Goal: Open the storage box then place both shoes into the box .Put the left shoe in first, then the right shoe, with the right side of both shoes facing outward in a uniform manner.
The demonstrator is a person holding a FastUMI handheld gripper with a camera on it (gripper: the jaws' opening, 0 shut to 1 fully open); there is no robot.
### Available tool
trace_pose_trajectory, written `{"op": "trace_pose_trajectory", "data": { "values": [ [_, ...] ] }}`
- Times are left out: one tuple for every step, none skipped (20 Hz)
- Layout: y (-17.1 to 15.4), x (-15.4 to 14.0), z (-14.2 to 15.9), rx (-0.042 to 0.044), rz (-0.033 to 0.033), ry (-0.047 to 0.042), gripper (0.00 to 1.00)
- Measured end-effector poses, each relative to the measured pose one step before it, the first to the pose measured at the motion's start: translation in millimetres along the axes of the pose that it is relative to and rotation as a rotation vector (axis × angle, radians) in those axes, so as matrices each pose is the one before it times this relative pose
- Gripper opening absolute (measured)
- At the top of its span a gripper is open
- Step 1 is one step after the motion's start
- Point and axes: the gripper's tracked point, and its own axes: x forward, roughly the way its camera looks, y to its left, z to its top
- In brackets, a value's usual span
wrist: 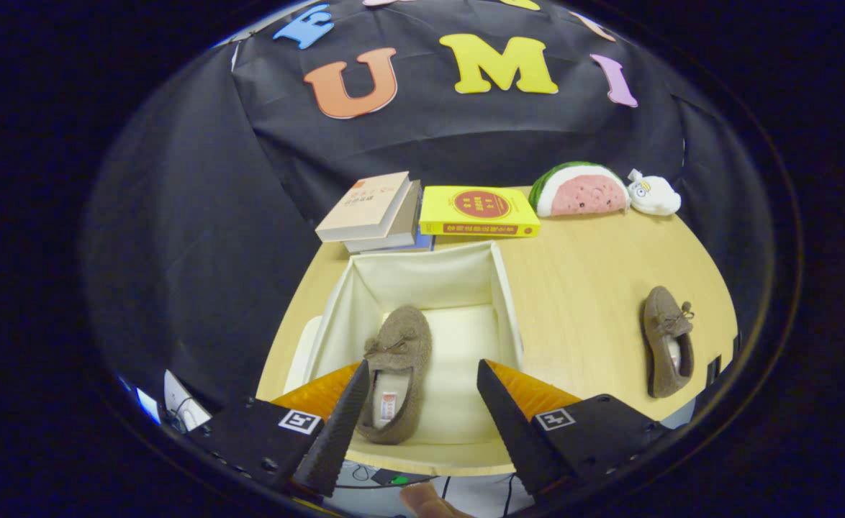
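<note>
Yellow book (479, 210): a red round emblem and a red band of print are carried on the cover and spine; the characters cannot be made out.
Tan book (369, 206): a few lines of small reddish print are borne on the cover, too blurred to be read.
Shoe in box (396, 373): a white tag with red marks is seen on the insole, unreadable.
Tool (419, 403): a square black-and-white coded marker is carried on each finger mount; no words or numbers are given. The fingers are held apart over the box.
</note>
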Motion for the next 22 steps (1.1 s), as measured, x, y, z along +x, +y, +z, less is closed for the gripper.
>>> {"op": "trace_pose_trajectory", "data": {
  "values": [
    [-12.72,-11.49,10.96,-0.0099,-0.00837,-0.02675,0.93],
    [-13.7,-10.46,8.41,0.00487,-0.01239,-0.0246,0.93],
    [-14.66,-7.94,6.38,0.00429,-0.0123,-0.0191,0.93],
    [-15.09,-6.23,5.74,0.00756,-0.00802,-0.0175,0.93],
    [-17.68,-3.7,3.61,0.01148,-0.01291,-0.00849,0.93],
    [-15.88,-2.77,1.43,0.01586,-0.00304,-0.00517,0.93],
    [-16.78,0.59,-0.17,0.01023,-0.0098,0.00478,0.93],
    [-21.18,0.6,-1.12,0.00402,-0.02215,0.00632,0.93],
    [-23.65,1.96,-0.79,0.0028,-0.02904,0.00133,0.93],
    [-21.21,2.74,-1.91,0.00358,-0.02636,0.00467,0.94],
    [-19.08,5.07,-4.32,0.00717,-0.0197,0.01005,0.94],
    [-17.96,4.87,-3.25,0.01596,-0.01331,0.01156,0.94],
    [-17.32,5.75,-3.42,0.03032,-0.0099,0.01826,0.94],
    [-17.06,3.5,-2.24,0.00774,-0.01022,0.0165,0.94],
    [-21.24,5.12,2.19,-0.00024,-0.02576,0.0052,0.93],
    [-22.6,5.36,3.4,-0.00646,-0.0455,-0.00731,0.94],
    [-20.14,7.68,1.08,-0.01685,-0.0397,-0.00215,0.94],
    [-12.4,5.84,-2.49,-0.01576,-0.02031,0.01155,0.94],
    [-7.15,8.79,-5.76,-0.01412,-0.00713,0.0226,0.94],
    [-6.67,7.05,-6.06,-0.00944,-0.001,0.02758,0.94],
    [-6.32,9.26,-6.79,-0.01286,-0.00172,0.02557,0.94],
    [-8.4,9.53,-5.3,-0.01278,-0.01459,0.01769,0.94]
  ]
}}
